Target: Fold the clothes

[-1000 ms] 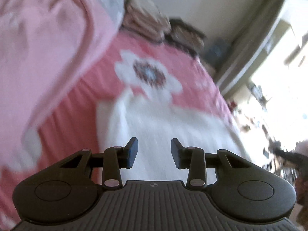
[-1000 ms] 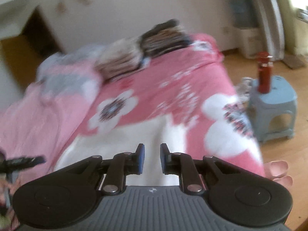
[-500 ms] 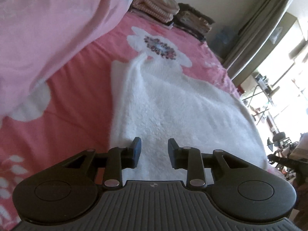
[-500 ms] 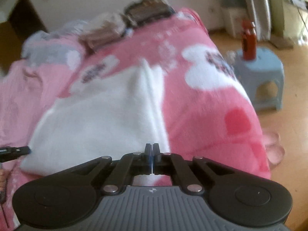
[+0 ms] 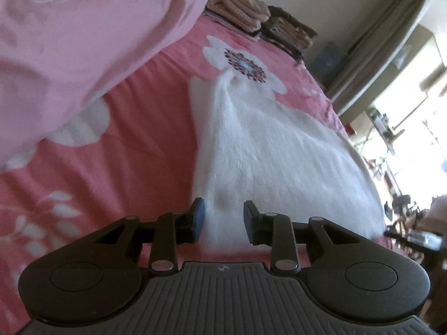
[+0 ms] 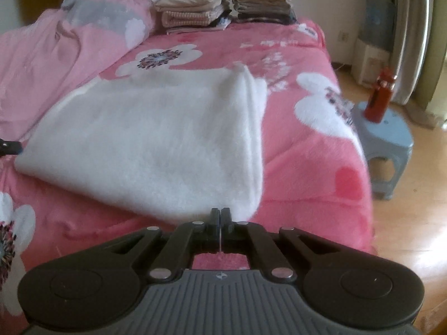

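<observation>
My right gripper [image 6: 220, 217] is closed, jaws pressed together at the near right corner of the white fleece garment [image 6: 156, 139]; whether any fabric is pinched between them I cannot tell. My left gripper [image 5: 223, 220] stands open, fingers straddling the garment's near left edge, pads on either side of the cloth, not closed on it. The garment lies flat on the pink floral bedspread [image 6: 307, 167], directly ahead of both grippers, its long axis running away from me toward a bunched far corner. Beyond it sit two stacks of folded clothes [image 6: 223, 8].
</observation>
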Demonstrator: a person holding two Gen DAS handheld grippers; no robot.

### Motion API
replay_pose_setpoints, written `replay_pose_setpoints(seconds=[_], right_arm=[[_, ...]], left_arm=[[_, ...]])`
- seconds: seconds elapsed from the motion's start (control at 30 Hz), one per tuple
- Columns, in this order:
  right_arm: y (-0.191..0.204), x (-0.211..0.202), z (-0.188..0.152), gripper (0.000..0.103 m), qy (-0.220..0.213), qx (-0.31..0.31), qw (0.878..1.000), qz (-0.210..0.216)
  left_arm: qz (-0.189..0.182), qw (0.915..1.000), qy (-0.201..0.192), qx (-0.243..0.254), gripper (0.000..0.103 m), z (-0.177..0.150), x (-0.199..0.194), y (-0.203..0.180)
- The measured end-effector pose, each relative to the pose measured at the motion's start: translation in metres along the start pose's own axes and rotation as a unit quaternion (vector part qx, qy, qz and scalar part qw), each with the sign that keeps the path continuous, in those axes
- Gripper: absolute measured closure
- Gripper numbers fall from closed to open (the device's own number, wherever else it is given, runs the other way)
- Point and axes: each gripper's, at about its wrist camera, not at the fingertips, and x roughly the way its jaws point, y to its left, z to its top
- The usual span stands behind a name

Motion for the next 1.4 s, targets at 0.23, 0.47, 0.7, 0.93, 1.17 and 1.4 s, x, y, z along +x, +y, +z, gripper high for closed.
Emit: replay_pose_setpoints(seconds=[0.23,0.47,0.7,0.93,1.17,1.4], right_arm=[[-0.024,0.006,0.002,0.099,0.017,0.180,0.980,0.078],[-0.081,0.028,-0.046,0.061,0.021,0.479,0.862,0.166],[-0.107,0.059,-0.067,0.064,-0.022,0.570,0.800,0.184],[-0.104,0.068,-0.048,0.069,-0.029,0.544,0.819,0.182],[-0.099,0.039,-0.031,0.088,-0.051,0.489,0.851,0.182],[-0.097,0.012,-0.027,0.090,-0.068,0.473,0.856,0.198]], left_arm=[[-0.017,0.9942,0.015,-0.105,0.065,-0.027,0.000,0.011],[-0.061,0.9663,-0.036,-0.247,0.044,-0.039,0.029,0.024],[-0.075,0.9459,-0.076,-0.307,0.044,-0.036,0.041,0.033],[-0.060,0.9393,-0.098,-0.323,0.058,-0.030,0.048,0.026],[-0.084,0.9336,-0.120,-0.327,0.085,-0.029,0.032,0.021],[-0.112,0.9355,-0.126,-0.311,0.089,-0.033,0.005,0.013]])
